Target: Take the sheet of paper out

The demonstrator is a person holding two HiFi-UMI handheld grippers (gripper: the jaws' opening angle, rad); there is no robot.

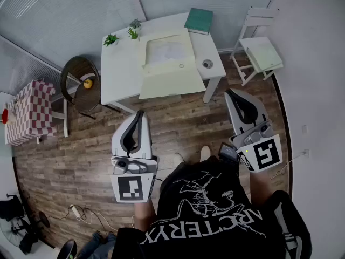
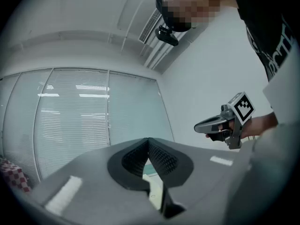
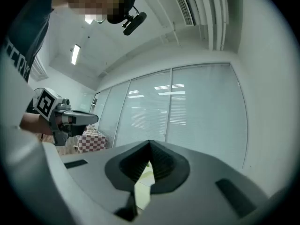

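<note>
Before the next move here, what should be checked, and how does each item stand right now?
1. Left gripper empty: ok, jaws together on nothing.
2. Right gripper empty: ok, jaws together on nothing.
3. Folder on the white table lies open: ok.
4. Sheet of paper exposed inside it: ok.
5. Grippers at the folder: not ok, both are held over the floor, short of the table.
6. Sheet loose or clipped: cannot tell.
</note>
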